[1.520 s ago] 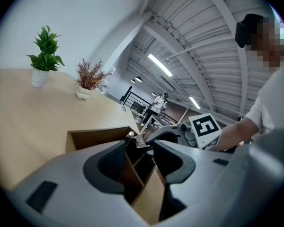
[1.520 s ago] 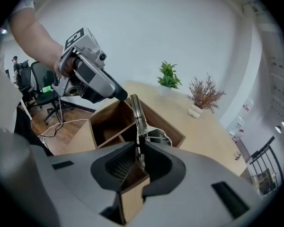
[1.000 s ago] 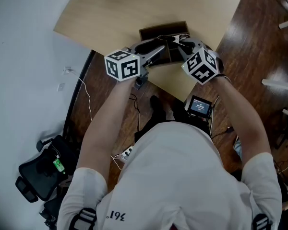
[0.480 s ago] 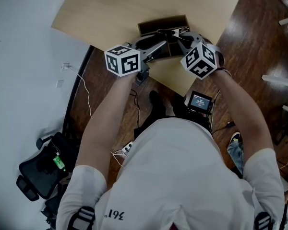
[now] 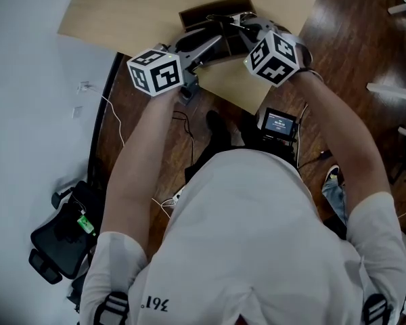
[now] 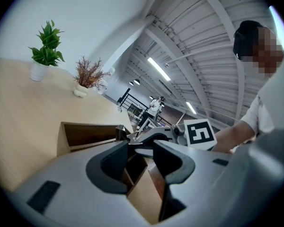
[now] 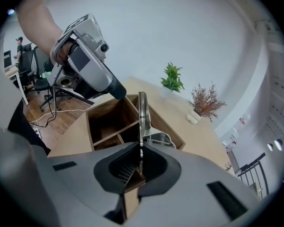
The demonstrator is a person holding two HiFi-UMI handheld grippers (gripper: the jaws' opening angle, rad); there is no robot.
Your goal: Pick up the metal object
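Tightly gripped metal object [image 7: 142, 111]; shirt [image 5: 257, 249] "361"

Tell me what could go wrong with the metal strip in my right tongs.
The thin flat metal strip is pinched only at its lower end by the right tongs, so it may pivot or slip. If dropped, it would likely fall into the brown wooden divided box. The open left tongs, close by, could knock it.
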